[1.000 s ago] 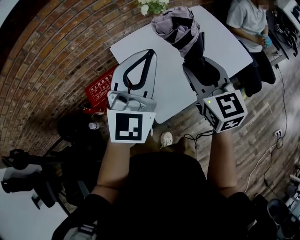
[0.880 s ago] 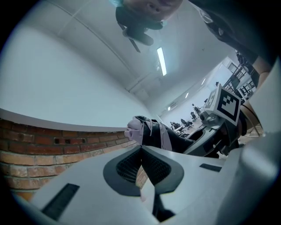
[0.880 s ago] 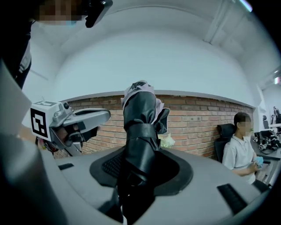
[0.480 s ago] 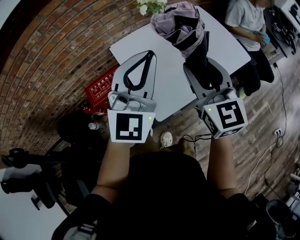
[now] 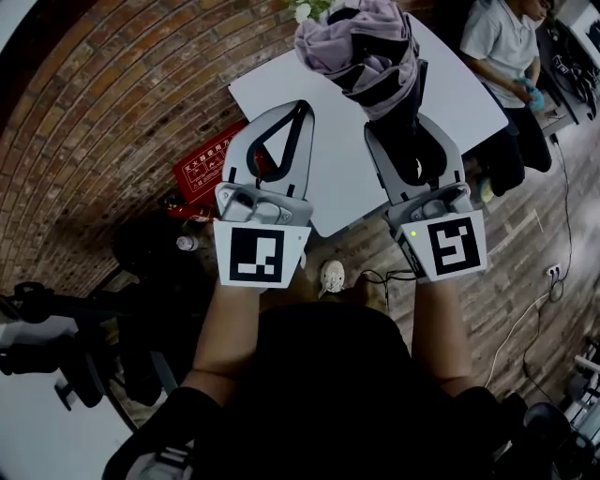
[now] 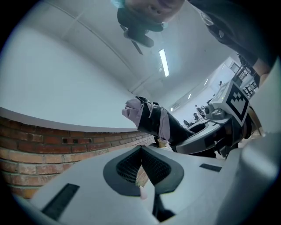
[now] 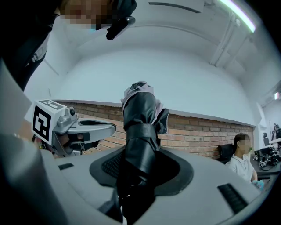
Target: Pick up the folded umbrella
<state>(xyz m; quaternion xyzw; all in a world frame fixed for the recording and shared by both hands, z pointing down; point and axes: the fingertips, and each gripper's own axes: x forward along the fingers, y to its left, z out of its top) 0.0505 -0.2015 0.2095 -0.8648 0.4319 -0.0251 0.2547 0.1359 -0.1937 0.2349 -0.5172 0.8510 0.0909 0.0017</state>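
Note:
The folded umbrella [image 5: 361, 52], black with mauve fabric bunched at its far end, is held up off the white table [image 5: 328, 187]. My right gripper [image 5: 410, 141] is shut on its black lower part. In the right gripper view the umbrella [image 7: 140, 127] stands straight up out of the right gripper [image 7: 140, 173], with a strap wrapped round it. My left gripper [image 5: 301, 107] hovers beside it over the table, shut with its tips touching and nothing between them. In the left gripper view the left gripper [image 6: 141, 150] is shut, and the umbrella [image 6: 151, 121] shows up to the right.
A red box [image 5: 208, 164] lies on the floor left of the table. A seated person [image 5: 502, 47] is at the far right, by a desk with gear. Flowers [image 5: 309, 7] stand at the table's far edge. A brick wall [image 7: 197, 132] runs behind. Cables [image 5: 525, 319] trail on the floor.
My right gripper has risen with the umbrella, which now sits higher in the head view, and its marker cube has rolled to face the camera more squarely. The left gripper has hardly shifted.

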